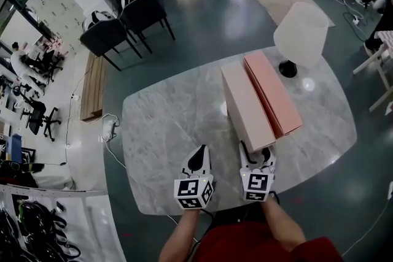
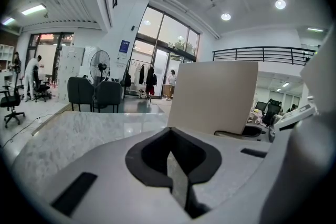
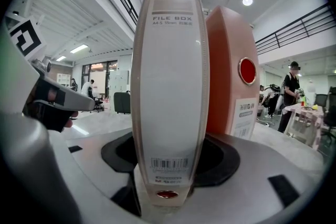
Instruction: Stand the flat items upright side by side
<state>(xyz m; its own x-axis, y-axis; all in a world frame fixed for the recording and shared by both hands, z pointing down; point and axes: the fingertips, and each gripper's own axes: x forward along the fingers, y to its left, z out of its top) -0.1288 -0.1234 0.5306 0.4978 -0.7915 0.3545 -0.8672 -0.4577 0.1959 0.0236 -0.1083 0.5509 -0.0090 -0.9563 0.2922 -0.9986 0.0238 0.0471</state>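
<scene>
Marble table [image 1: 166, 132], 2 upright file boxes [image 1: 245, 104], right hand-held gripper [image 1: 258, 155] clamping 1, left hand-held gripper [image 1: 200, 156] closed

In the right gripper view the beige file box [image 3: 168, 92] stands in front of the pink file box [image 3: 233, 86], so only the pink one's right part shows. The print on the pink box's label [image 3: 245, 115] is too small to read. In the head view the right tongs [image 1: 256, 155] cover the foot of the beige box's near end. The person's forearms [image 1: 282, 224] run off the bottom edge and hide part of the worktop's [image 1: 166, 126] near edge. The lamp's [image 1: 299, 34] shade hides its stem. In the left gripper view the beige box covers most of the lamp's base [image 2: 247, 132].
</scene>
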